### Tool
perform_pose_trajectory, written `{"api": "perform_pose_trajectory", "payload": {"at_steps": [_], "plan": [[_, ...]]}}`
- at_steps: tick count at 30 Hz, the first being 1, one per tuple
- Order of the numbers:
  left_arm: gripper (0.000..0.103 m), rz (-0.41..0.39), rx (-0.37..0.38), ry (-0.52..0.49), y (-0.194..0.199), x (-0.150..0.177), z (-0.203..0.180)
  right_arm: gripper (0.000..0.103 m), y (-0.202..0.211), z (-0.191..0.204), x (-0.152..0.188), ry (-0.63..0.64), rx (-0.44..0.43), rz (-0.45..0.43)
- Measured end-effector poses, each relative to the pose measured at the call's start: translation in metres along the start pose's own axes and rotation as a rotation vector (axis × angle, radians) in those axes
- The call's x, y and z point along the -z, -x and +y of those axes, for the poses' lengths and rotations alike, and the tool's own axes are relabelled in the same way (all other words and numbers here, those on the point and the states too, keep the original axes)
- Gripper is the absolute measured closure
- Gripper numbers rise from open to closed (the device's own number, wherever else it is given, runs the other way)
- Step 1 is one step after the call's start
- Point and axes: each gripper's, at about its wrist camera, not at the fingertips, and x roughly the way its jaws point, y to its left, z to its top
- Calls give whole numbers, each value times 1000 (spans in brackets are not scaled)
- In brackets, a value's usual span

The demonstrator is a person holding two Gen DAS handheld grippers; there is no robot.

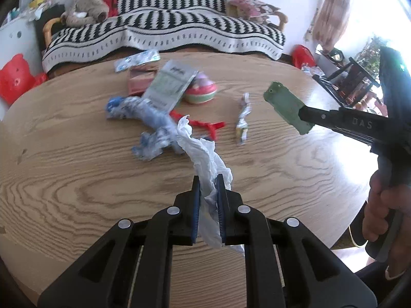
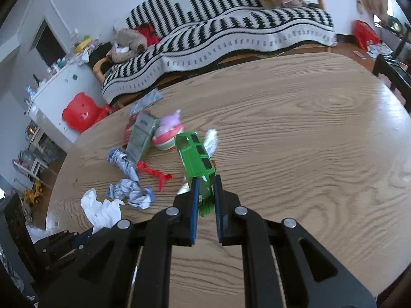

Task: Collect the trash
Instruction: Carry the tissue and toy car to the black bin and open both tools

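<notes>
Round-cornered wooden table (image 1: 77, 169) with pronounced oak grain, seen from both wrist cameras. Behind it stands a sofa draped in a black-and-white zigzag woven throw (image 1: 179, 25), with a brown plush toy (image 1: 84, 10) at one end. A red bear-shaped plastic stool (image 2: 81, 111) sits on the floor beside a white cabinet (image 2: 59, 89).

Scattered on the tabletop: a crumpled blue-and-white plastic wrapper (image 1: 151, 128), a flat grey-green printed paper packet (image 1: 169, 87), a pink-and-green rounded toy (image 1: 201, 89), a red ribbon-like plastic strip (image 1: 205, 125), and a small twisted foil candy wrapper (image 1: 242, 120).

Left gripper (image 1: 208, 182): jaws closed tight on a crumpled white tissue (image 1: 203, 154), which trails forward from the blue pads and hangs above the table, its far end near the blue-and-white wrapper. In the right wrist view the same tissue (image 2: 100, 210) appears at lower left.

Right gripper (image 2: 206, 181): jaws closed on one end of a green plastic toy car (image 2: 196, 154), which projects forward from the pads, raised off the surface. In the left wrist view this car (image 1: 287, 107) shows its underside, and a hand (image 1: 385, 215) grasps the gripper's handle at right.
</notes>
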Motion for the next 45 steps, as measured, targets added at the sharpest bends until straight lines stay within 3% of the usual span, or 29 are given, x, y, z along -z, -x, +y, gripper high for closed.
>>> {"api": "perform_pose_trajectory", "payload": {"at_steps": [15, 24, 30, 36, 45], "plan": [[91, -28, 204, -198, -12, -8, -161, 91, 138, -159, 37, -221, 157, -158], [91, -12, 401, -365, -30, 13, -298, 91, 232, -270, 111, -408, 318, -227], [91, 74, 518, -485, -54, 55, -390, 91, 282, -339, 177, -549, 423, -242], [91, 190, 593, -548, -85, 94, -455, 91, 306, -386, 225, -661, 499, -204], [91, 280, 614, -591, -119, 126, -505, 91, 320, -429, 266, -769, 523, -175]]}}
